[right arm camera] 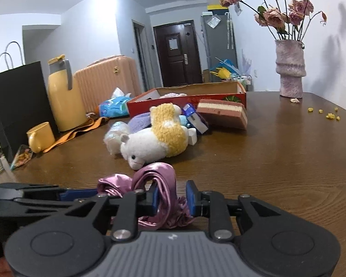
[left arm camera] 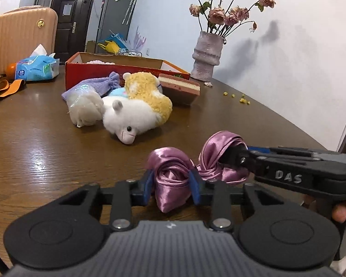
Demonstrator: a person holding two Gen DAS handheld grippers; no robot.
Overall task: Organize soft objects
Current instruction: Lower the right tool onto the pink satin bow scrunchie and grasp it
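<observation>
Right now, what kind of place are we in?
Most likely a lived-in apartment: a wooden table with a vase of dried roses, a suitcase and a fridge beside the dark entrance door.

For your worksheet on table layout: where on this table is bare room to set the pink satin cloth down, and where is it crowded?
Bare wood lies right of the alpaca plush, between the sponge cake block and the vase, short of the yellow crumbs. It is crowded around the plush pile before the red box and by the yellow mug.

Raised letters "DAS" stand on the right gripper [left arm camera: 223, 159] body, at the right of the left wrist frame. Print on the tissue pack [left arm camera: 37, 67] and red box [left arm camera: 126, 75] is too small to read.
</observation>
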